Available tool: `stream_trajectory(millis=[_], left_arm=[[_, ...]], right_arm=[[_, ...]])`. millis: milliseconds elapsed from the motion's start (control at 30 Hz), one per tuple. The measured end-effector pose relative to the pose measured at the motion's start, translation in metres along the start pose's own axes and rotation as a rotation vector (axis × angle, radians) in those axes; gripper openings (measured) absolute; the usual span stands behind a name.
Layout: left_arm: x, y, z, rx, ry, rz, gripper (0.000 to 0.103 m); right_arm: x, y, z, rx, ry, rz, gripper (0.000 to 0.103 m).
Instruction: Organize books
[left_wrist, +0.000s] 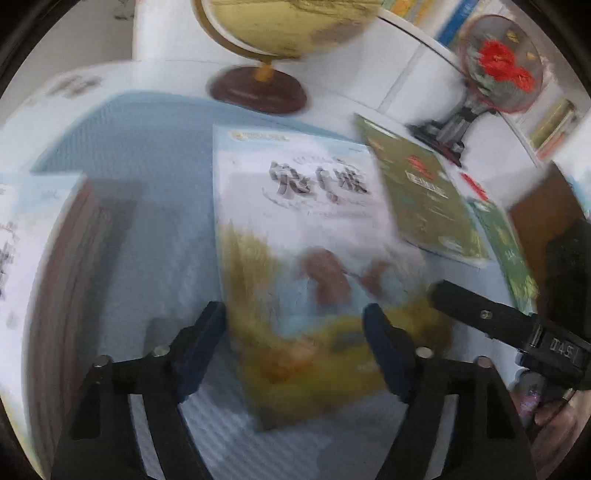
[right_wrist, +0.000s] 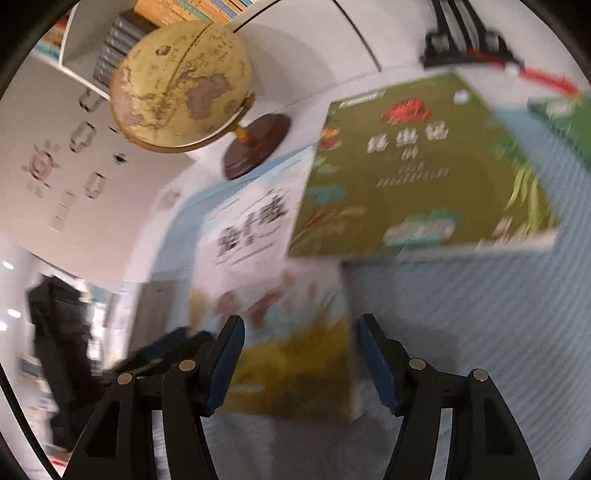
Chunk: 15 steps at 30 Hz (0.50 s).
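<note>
Surface: a pale blue mat (left_wrist: 147, 155) with a fine ribbed weave covers the white table (left_wrist: 424, 88).
White book: a flat rectangular paperback (left_wrist: 295, 229) lies on the mat, glossy cover up; the top is white with large dark characters, the bottom shows brown animals in yellow-green grass. The picture is blurred and finer print is unreadable.
Green book: an olive-green paperback (right_wrist: 417, 166) with white characters, a red insect and plant drawings lies just beyond the white book's far right corner, one edge overlapping it.
Third book: a brighter green cover (right_wrist: 565, 118) lies further right, only partly in view.
Stack at left: another book (left_wrist: 33, 240) with a pale cover and dark edge sits at the mat's left border.
Globe: a yellowed antique-style globe (right_wrist: 181, 85) on a round dark wooden base stands behind the books.
Ornament: a clear dome holding red flowers (left_wrist: 502, 62) on a dark stand.
Left gripper (left_wrist: 295, 332): black frame, dark blue pads, jaws apart over the white book's lower part, pressing nothing.
Right gripper (right_wrist: 299, 350): same build, jaws apart above the book's near right corner, nothing clamped.
</note>
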<state>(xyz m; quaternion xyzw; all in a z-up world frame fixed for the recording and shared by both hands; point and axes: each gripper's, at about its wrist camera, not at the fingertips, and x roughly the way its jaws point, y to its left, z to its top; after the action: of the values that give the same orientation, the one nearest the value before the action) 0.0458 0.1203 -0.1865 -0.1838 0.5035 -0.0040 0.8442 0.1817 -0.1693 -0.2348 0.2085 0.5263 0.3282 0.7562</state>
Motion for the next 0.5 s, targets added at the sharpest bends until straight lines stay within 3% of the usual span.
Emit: stream_trajectory(millis=[133,200,300,367,433,500], left_arm=[[-0.014,0.001,-0.024,0.000,0.051,-0.034,0.067],[-0.026,0.003,-0.043,-0.036,0.110,-0.093,0.066],[-0.037,0.002,-0.075,-0.026,0.222,-0.162,0.058],[-0.039,0.002,-0.079,0.004,0.243,-0.169,0.047],[-0.032,0.006,-0.069,-0.003,0.250,-0.180,0.035],[-0.023,0.013,-0.055,-0.053,0.259,-0.236,0.033]], right_arm=[[-0.015,0.005,-0.028,-0.025,0.036,0.017,0.063],[-0.028,0.005,-0.055,0.003,0.099,0.047,0.063],[-0.049,0.004,-0.099,0.031,0.187,0.056,0.062],[-0.066,0.001,-0.122,0.063,0.225,0.053,0.061],[-0.072,-0.005,-0.124,0.062,0.226,0.038,0.055],[-0.066,-0.012,-0.110,0.058,0.217,0.023,0.046]])
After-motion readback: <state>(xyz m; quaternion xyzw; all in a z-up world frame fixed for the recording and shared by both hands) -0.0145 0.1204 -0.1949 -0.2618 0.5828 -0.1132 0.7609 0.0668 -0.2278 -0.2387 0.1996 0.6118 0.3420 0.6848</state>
